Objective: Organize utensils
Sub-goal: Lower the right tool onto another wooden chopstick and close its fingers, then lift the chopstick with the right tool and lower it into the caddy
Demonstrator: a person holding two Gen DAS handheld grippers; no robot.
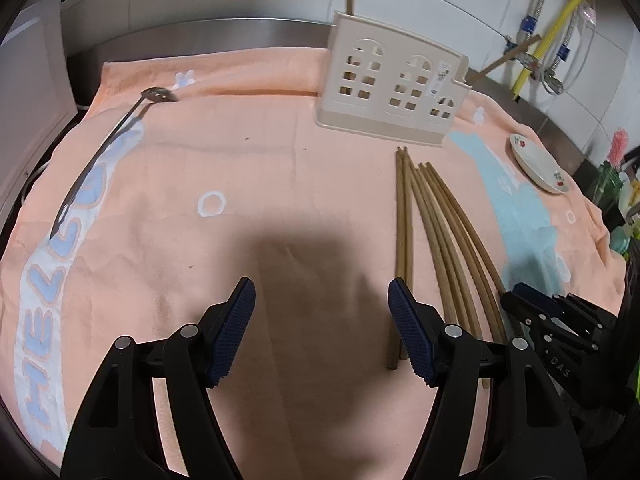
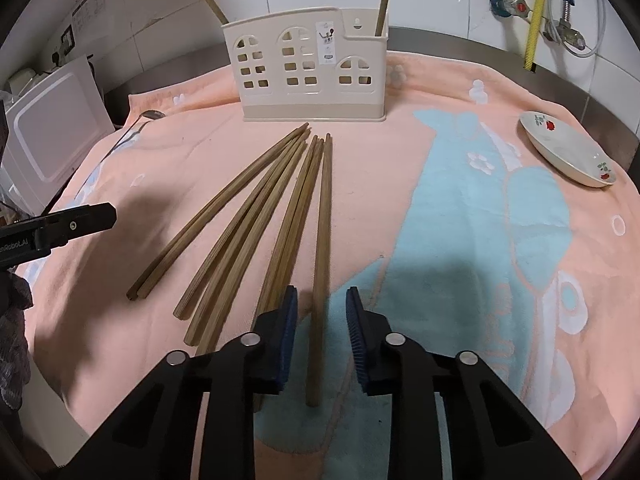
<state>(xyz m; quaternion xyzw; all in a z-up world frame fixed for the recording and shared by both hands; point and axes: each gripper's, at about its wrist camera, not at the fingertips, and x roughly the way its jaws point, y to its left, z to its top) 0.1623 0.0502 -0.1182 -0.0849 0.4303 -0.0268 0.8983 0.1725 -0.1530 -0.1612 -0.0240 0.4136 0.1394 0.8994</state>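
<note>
My right gripper [image 2: 321,312] straddles one chopstick [image 2: 321,240], fingers apart.

My left gripper [image 1: 321,308] hangs spread over bare towel [image 1: 240,160]. The chopsticks [image 2: 256,216] fan out near the beige holder [image 2: 308,68]; a spoon [image 1: 104,148] lies far left, a dish [image 2: 568,152] right.

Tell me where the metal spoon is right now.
The metal spoon lies on the towel's far-left edge in the left wrist view, across the HELLO lettering, well left of the utensil holder and chopsticks.
</note>
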